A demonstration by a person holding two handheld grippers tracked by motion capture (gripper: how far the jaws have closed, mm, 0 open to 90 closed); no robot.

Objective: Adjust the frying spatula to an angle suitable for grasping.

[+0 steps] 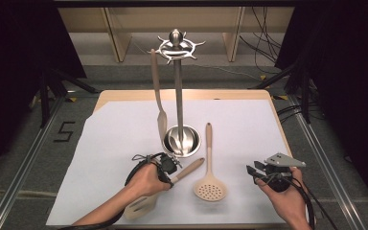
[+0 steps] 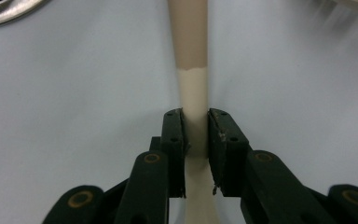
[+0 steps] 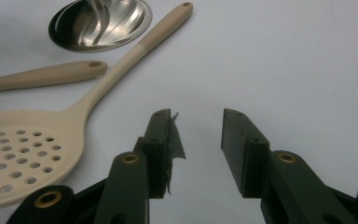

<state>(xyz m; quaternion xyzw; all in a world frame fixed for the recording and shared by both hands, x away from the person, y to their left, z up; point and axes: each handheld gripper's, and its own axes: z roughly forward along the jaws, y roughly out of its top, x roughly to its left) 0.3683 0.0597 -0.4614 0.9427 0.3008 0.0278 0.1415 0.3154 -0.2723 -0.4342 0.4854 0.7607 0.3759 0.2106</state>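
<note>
A: Left gripper [image 2: 195, 135] status?

B: Jaws pressed in on the neck of the slotted spatula [image 2: 192, 88], pads touching both sides, just below where pale cream silicone meets the tan handle sleeve. In the high view the left gripper [image 1: 165, 165] sits lower centre of frame w/ the spatula [image 1: 146, 203] running diagonally under the hand, blade at bottom, handle tip pointing up-right. It looks to be lying on the sheet, not lifted yet as far as I can tell.

A: Right one?

B: Right gripper [image 3: 196, 140] has jaws apart, nothing btwn them, hovering over bare white sheet. High view puts it lower right [image 1: 256, 172], well apart from the utensils.

A: Progress?

B: My read: approx. one of three done. One turner [image 1: 159, 103] already hangs from the hook ring of the rack [image 1: 178, 91], upper centre. Spatula is gripped but not hung. Skimmer [image 1: 210, 184] lies untouched, centre-bottom, just right of the spatula handle.

A: Materials?

B: Utensils: matte silicone, cream heads, tan handles w/ a hole at the end for hooks. Skimmer head [image 3: 23, 158] round, perforated. Rack: polished steel pole, shiny dished base [image 3: 100, 21], spiky ring top. Table [image 1: 124, 96] light wood under a smooth white sheet [image 1: 239, 129].
</note>
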